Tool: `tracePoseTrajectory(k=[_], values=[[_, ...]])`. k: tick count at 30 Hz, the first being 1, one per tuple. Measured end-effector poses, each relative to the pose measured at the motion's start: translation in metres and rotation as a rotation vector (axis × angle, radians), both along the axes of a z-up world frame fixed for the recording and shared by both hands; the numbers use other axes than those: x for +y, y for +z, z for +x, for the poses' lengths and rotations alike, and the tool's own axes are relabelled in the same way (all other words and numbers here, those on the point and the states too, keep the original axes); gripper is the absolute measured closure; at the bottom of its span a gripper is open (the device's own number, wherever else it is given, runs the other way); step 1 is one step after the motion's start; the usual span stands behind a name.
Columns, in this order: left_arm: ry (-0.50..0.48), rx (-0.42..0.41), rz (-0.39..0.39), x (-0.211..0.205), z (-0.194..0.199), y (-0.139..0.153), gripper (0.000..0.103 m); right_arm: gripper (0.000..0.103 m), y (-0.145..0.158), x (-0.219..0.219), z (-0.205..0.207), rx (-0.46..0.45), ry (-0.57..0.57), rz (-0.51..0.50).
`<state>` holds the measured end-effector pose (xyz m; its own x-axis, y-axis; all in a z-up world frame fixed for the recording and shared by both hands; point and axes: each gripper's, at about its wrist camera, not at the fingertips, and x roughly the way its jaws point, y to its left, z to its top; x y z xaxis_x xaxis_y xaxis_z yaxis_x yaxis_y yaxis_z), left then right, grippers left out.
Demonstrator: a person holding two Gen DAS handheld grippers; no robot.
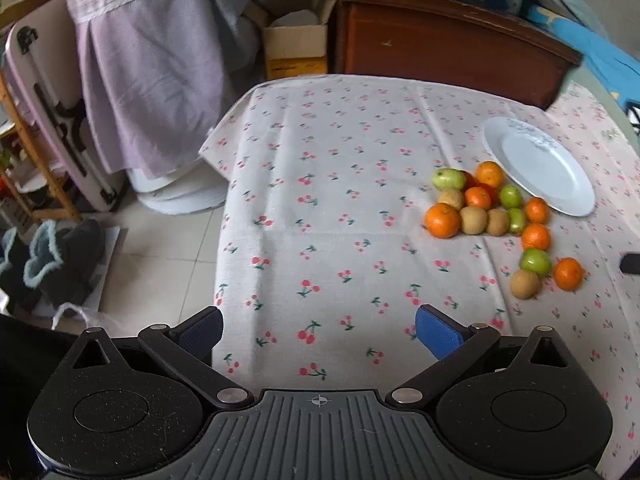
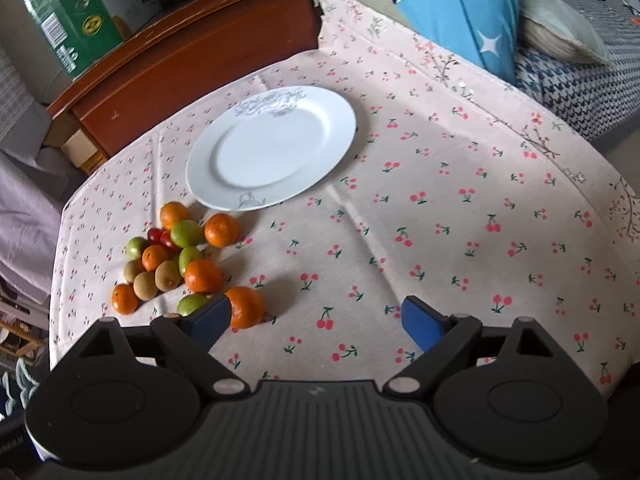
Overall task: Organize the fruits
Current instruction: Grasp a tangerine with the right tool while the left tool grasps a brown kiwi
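Fruit [image 2: 176, 264] sits loose in a heap on the cloth-covered surface [image 2: 440, 216] just near-left of the bare plate [image 2: 272, 148], so both claws, left [image 1: 319, 334] and right [image 2: 316, 322], hang apart and empty, ready to pick.

The right gripper [image 2: 316, 322] hangs over the surface [image 2: 440, 220] with its 2 blue pads wide apart and nothing between them. A white plate [image 2: 272, 148] sits bare on the cherry cloth, and a pile of fruits [image 2: 176, 256] lies just beside it, orange, green, brown and red. 1 orange [image 2: 249, 307] sits right by the left pad [image 2: 210, 316].
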<state>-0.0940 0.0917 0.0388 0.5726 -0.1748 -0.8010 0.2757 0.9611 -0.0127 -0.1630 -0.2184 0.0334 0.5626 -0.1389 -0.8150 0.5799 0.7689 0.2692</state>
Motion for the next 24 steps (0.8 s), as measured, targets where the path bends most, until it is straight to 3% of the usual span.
tracePoseTrajectory(k=[5, 13, 19, 24], values=[[-0.071, -0.011, -0.036, -0.004, -0.012, 0.008, 0.001, 0.014, 0.003, -0.005, -0.002, -0.009, -0.018, 0.006], [-0.166, -0.002, 0.002, -0.058, -0.007, -0.007, 0.001, 0.018, 0.003, -0.005, -0.002, -0.011, 0.01, -0.026], [-0.274, -0.077, -0.031, -0.097, -0.001, -0.01, 0.002, 0.029, -0.002, -0.009, -0.004, -0.032, 0.016, -0.005], [-0.335, -0.082, -0.025, -0.118, -0.001, -0.023, 0.005, 0.037, -0.006, -0.007, -0.003, -0.044, 0.048, 0.007]])
